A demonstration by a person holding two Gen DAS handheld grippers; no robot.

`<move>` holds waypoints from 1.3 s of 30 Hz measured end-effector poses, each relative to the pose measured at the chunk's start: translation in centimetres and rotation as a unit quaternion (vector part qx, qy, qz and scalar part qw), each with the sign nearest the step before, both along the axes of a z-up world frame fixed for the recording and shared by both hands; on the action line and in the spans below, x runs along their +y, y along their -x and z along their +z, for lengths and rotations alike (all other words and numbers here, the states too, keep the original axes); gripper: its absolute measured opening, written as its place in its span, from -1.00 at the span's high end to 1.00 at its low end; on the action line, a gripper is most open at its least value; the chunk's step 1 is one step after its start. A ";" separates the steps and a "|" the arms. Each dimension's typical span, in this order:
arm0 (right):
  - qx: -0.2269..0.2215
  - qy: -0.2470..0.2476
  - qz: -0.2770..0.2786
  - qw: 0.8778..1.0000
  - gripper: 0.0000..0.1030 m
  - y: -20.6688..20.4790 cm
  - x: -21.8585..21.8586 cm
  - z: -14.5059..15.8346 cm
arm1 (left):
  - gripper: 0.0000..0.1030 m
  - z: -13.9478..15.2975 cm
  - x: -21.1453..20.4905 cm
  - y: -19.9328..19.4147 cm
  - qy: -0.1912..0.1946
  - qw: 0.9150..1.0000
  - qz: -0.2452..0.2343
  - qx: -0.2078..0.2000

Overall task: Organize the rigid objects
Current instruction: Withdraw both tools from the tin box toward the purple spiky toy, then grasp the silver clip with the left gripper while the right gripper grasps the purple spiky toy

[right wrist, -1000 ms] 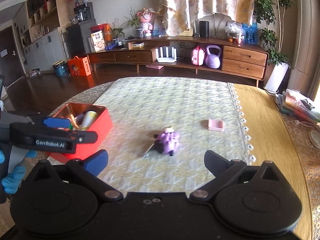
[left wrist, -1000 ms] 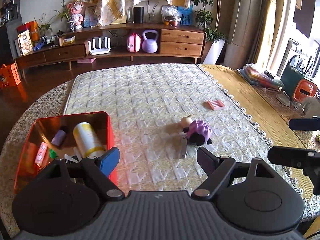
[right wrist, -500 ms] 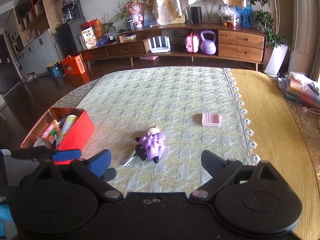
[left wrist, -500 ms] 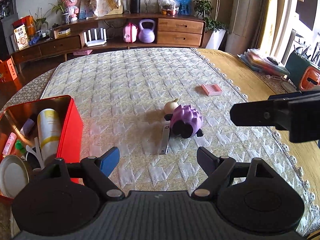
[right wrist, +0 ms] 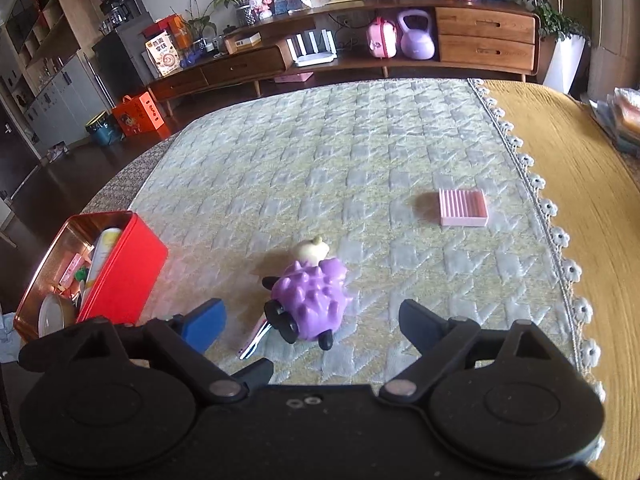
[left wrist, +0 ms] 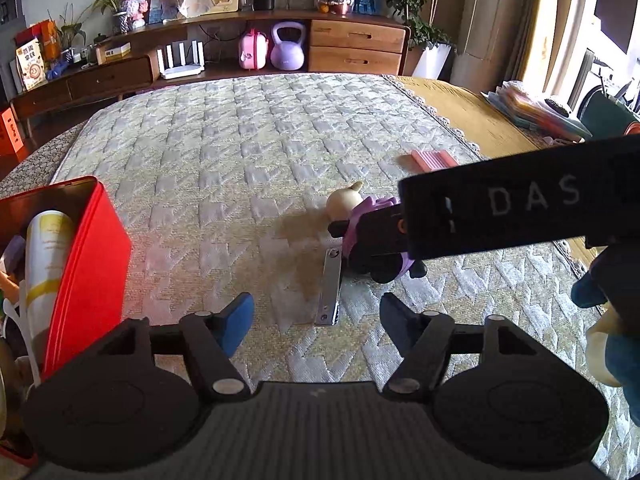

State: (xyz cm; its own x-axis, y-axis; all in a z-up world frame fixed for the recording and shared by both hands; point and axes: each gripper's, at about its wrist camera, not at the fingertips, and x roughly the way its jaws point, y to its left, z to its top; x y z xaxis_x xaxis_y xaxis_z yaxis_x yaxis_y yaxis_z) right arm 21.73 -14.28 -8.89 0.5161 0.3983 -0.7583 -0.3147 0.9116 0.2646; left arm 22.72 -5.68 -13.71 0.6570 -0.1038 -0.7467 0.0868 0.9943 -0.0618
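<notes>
Purple toy lies mid-desk, metal strip touching it at 7 o'clock. Left gripper jaws closing around the strip, untouched; right gripper jaws closing, wide, empty. Red tin at 9 o'clock.

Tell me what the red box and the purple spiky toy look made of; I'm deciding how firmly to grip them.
Red box: likely thin painted metal, with a glossy outside and a reflective coppery inside. Purple spiky toy: probably moulded plastic or rubber, with a smooth sheen, uniform colour and black wheels; which of the two is unclear.
</notes>
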 end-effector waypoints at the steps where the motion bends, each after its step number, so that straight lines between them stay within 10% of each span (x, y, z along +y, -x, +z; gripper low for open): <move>1: 0.006 -0.005 -0.003 1.000 -0.76 -0.3 0.0 -0.3 | -0.22 -0.2 0.0 -0.2 0.002 1.000 -0.002 0.003; 16: 0.028 -0.028 -0.010 0.999 -0.54 -2.0 1.0 -1.6 | 0.44 -0.9 -0.9 -1.8 -0.002 0.999 -0.036 -0.010; 21: 0.030 -0.029 -0.021 0.999 -0.18 -2.1 1.0 -2.1 | 0.76 -1.0 -0.6 -2.0 -0.003 0.999 -0.044 -0.010; 39: 0.014 -0.039 -0.031 0.999 0.05 1.2 -2.0 0.3 | 0.79 0.9 1.4 -1.0 0.033 0.999 -0.026 0.008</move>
State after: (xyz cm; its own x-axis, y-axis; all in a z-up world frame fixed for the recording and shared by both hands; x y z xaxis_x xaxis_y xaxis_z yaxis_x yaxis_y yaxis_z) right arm 20.58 -16.32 -8.61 0.5205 0.4245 -0.7409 -0.2492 0.9054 0.3438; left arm 23.69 -4.30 -12.79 0.6380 -0.1876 -0.7469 0.1368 0.9821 -0.1298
